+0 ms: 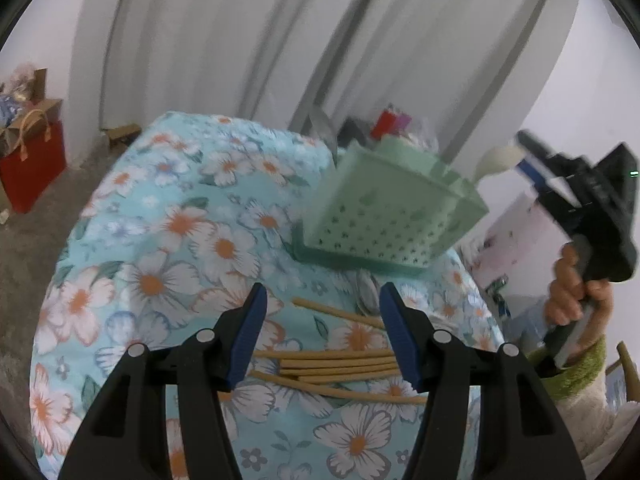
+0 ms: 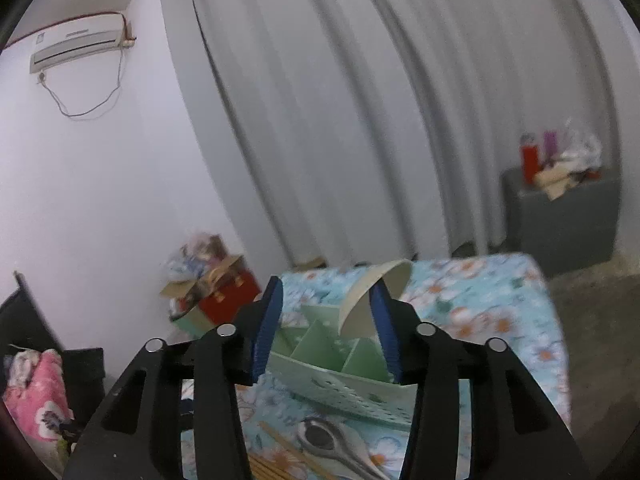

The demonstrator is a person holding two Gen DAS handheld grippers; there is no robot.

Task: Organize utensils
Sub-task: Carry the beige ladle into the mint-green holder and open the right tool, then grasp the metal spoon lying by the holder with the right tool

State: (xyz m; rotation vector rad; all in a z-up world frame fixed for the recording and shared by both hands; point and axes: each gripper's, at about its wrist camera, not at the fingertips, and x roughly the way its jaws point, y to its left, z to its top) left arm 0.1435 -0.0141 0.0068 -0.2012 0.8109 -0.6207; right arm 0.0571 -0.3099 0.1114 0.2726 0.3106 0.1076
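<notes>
A green perforated utensil caddy (image 1: 384, 220) with dividers stands on the floral cloth; it also shows in the right wrist view (image 2: 340, 364). Several wooden chopsticks (image 1: 340, 364) lie loose in front of it, between my left gripper's (image 1: 323, 336) open, empty fingers. A metal spoon (image 2: 332, 440) lies by the caddy. My right gripper (image 2: 326, 328) hangs above the caddy, jaws apart, with a cream spoon bowl (image 2: 372, 300) resting against its right finger. The right gripper also shows in the left wrist view (image 1: 576, 200), held high at the right.
The floral-covered table (image 1: 160, 240) drops off at left and far edges. A red bag (image 1: 32, 168) and boxes stand on the floor to the left. A grey stool with bottles (image 2: 560, 212) stands by the curtain.
</notes>
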